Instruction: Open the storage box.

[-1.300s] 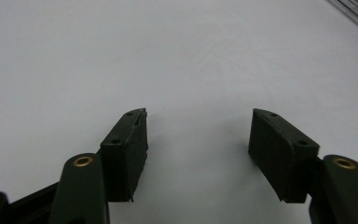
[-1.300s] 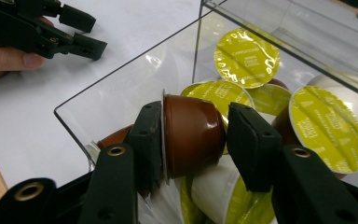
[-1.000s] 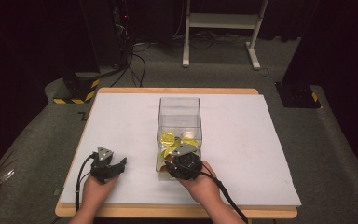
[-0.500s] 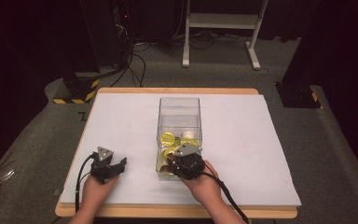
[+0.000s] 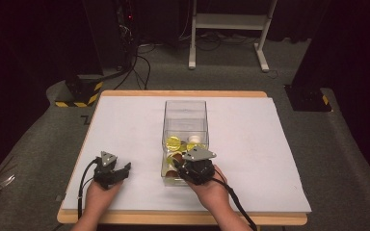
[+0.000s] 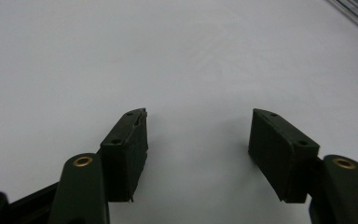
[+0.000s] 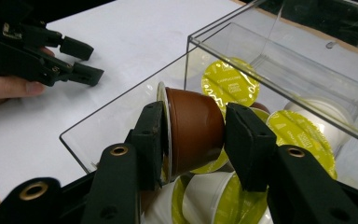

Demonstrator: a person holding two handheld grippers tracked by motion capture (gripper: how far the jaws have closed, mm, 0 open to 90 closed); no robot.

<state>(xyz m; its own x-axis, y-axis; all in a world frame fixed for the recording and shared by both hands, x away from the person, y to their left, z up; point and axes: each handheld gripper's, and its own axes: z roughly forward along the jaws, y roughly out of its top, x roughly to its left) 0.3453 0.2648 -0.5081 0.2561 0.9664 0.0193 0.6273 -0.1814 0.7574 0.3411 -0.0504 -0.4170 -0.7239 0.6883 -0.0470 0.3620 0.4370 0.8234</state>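
- Right gripper view: my right fingers [image 7: 193, 140] have just been closing, and now they pinch a brown capsule [image 7: 193, 133] between them, one pad on its foil lid end and the other on its rounded base.
- In the high view a second ago the right gripper [image 5: 198, 166] sat at the same near end of the clear box [image 5: 185, 110]; what has changed since is the grip, not the place.
- I judge this means the pick is made: the capsule looks secured, and lifting it out over the box's near wall should come next.
- The capsule sits inside the box, just above the other capsules, white-bodied ones with yellow-green lids [image 7: 303, 135] lying below and beyond my right fingers.
- A lid [image 7: 230, 84] just behind the pinched capsule carries writing that reads "CAPPUCCINO"; the smaller print under it is too fine to read. No brand name shows that I can make out.
- Left gripper view: my left fingers [image 6: 198, 149] are spread wide with nothing between them, over the bare white worktop [image 6: 121, 56].
- In the high view the left gripper [image 5: 110, 169] rests well apart from the box, off to the left of my right fingers, same as a second ago.
- A risk I see: the capsule is smooth and rounded, so it could slip as I lift.
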